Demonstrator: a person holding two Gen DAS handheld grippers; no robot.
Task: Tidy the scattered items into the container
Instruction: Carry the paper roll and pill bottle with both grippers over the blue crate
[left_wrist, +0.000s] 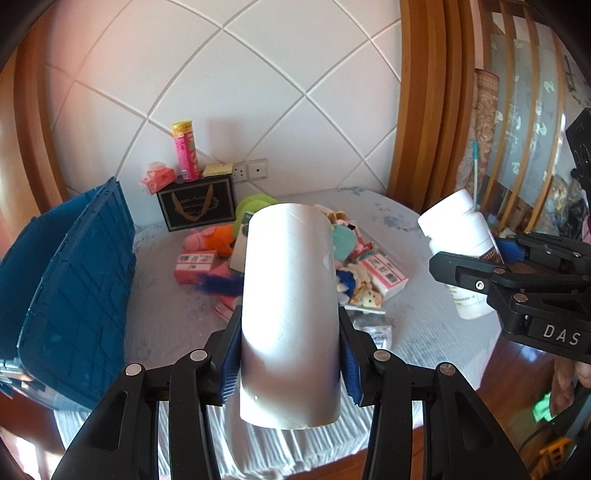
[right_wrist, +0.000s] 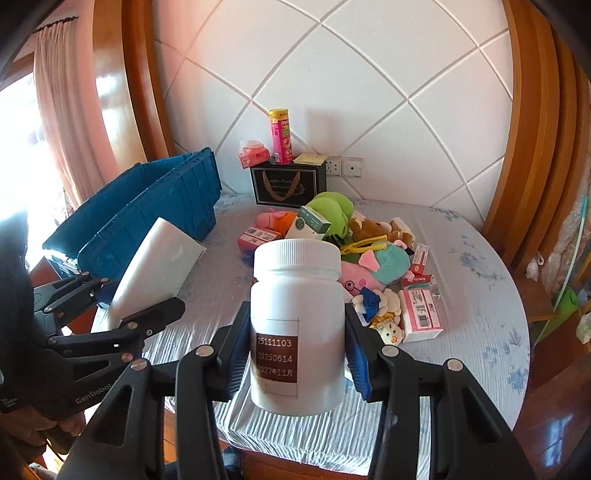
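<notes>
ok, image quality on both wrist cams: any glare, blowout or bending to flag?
Left wrist view: strong fisheye bends the wood frame; the white roll in the left gripper is lit on top, shaded at the bottom. Right wrist view: the window is blown out at left; glare on the wood; the bottle label is sharp.

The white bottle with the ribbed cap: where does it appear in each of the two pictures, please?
Left wrist view: the white bottle is at the right edge, tilted, clamped in the right gripper.
Right wrist view: the white bottle fills the lower centre, upright, between the blue pads.
Shared landmark: the pink can standing on the black box by the wall.
</notes>
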